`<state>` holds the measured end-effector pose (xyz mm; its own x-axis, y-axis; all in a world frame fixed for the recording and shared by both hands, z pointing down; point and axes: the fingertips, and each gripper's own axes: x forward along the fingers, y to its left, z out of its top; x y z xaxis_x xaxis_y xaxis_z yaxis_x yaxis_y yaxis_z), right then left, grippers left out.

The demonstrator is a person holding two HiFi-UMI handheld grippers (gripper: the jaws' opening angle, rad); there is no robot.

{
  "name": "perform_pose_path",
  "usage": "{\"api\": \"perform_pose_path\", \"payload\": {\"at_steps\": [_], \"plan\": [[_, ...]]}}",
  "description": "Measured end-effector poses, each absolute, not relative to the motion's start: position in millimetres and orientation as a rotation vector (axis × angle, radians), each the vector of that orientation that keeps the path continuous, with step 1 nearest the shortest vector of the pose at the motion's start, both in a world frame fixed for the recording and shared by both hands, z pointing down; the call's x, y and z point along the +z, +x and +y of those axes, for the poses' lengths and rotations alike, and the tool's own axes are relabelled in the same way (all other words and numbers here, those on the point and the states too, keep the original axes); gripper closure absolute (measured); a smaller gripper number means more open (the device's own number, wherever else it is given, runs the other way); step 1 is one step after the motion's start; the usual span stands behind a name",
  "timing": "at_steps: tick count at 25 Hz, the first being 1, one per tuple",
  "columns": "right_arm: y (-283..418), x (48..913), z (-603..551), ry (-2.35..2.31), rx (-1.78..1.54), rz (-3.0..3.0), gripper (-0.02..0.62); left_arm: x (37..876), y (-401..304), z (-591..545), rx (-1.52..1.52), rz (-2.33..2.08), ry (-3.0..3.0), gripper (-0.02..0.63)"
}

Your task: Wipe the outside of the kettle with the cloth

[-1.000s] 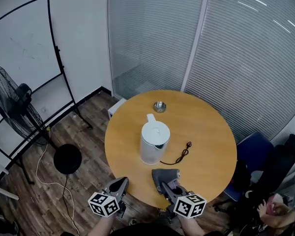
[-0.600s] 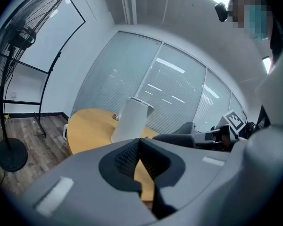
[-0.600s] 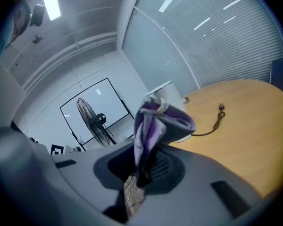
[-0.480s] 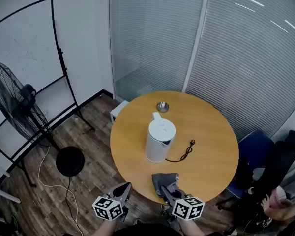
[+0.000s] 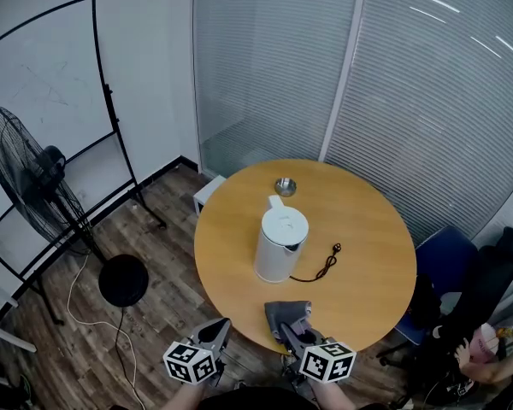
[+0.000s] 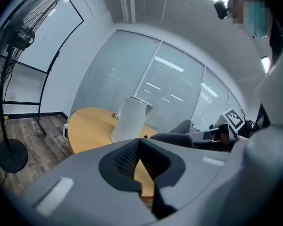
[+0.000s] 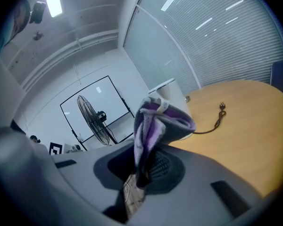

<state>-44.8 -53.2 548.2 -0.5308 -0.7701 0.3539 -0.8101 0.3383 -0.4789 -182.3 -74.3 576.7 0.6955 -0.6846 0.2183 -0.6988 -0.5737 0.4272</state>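
Grey cloth (image 7: 153,126) still pinched in right fingers (image 7: 167,166), left fingers (image 6: 122,159) clenched empty, kettle (image 5: 280,244) still well ahead, no wiping yet

- kettle (image 7: 168,89): in the right gripper view, nearly all hidden behind the cloth (image 7: 155,126) pinched in the right gripper (image 7: 142,171); only a white top edge shows.
- small metal dish (image 5: 285,185), beyond the kettle: too small to tell bowl from ashtray.
- left gripper (image 5: 224,325), right gripper: rear ends cut off by the head view's bottom edge.
- pedestal fan (image 6: 16,36), left of the left gripper: cropped at the frame edge.
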Motion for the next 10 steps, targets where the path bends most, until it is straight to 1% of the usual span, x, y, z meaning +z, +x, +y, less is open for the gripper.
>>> {"api": "perform_pose_path", "payload": {"at_steps": [10], "plan": [[-39.5,545.7,-57.4,1.477,0.968,-2.524,0.554,577.8,-176.9,-78.7,0.035,-1.067,2.401,0.595]]}}
